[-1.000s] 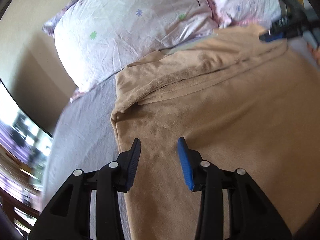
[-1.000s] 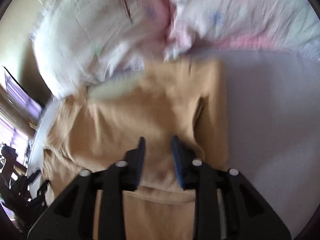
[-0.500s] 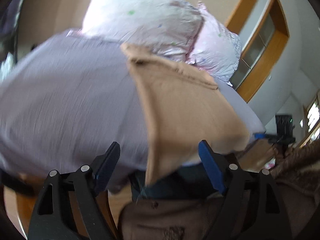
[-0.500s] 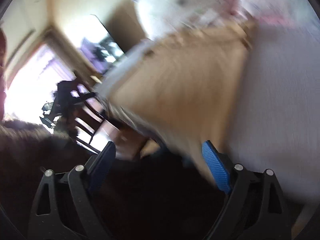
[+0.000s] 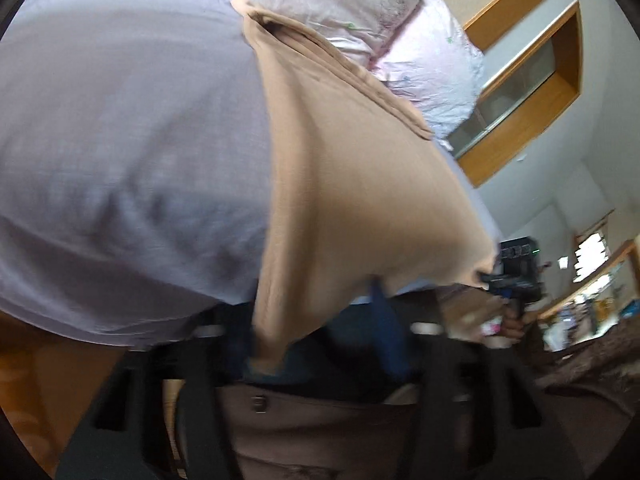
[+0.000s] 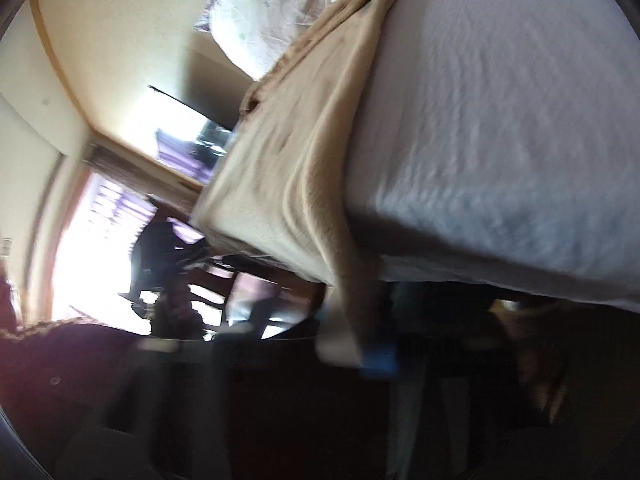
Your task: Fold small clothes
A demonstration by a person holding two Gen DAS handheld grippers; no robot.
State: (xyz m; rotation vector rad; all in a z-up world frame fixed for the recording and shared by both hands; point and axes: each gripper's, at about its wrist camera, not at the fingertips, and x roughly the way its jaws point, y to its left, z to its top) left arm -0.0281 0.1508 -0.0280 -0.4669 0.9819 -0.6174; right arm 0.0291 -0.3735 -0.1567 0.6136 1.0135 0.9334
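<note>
Item: tan garment (image 5: 352, 184), lying lengthwise on the grey bed sheet (image 5: 120, 140), long axis running from pillows (image 5: 360, 12) to bed edge, hem overhanging. Left gripper (image 5: 316, 320): hem corner sits between its blurred fingers; grip cannot be told. Right gripper (image 6: 356, 332): at the other hem corner, state likewise unreadable. Both equally near.

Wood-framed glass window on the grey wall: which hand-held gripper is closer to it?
Right, probably. The right hand-held gripper pinches the tan fleece garment at its corner toward the wood-framed glass window; the left hand-held gripper is at the other corner, farther away.
</note>
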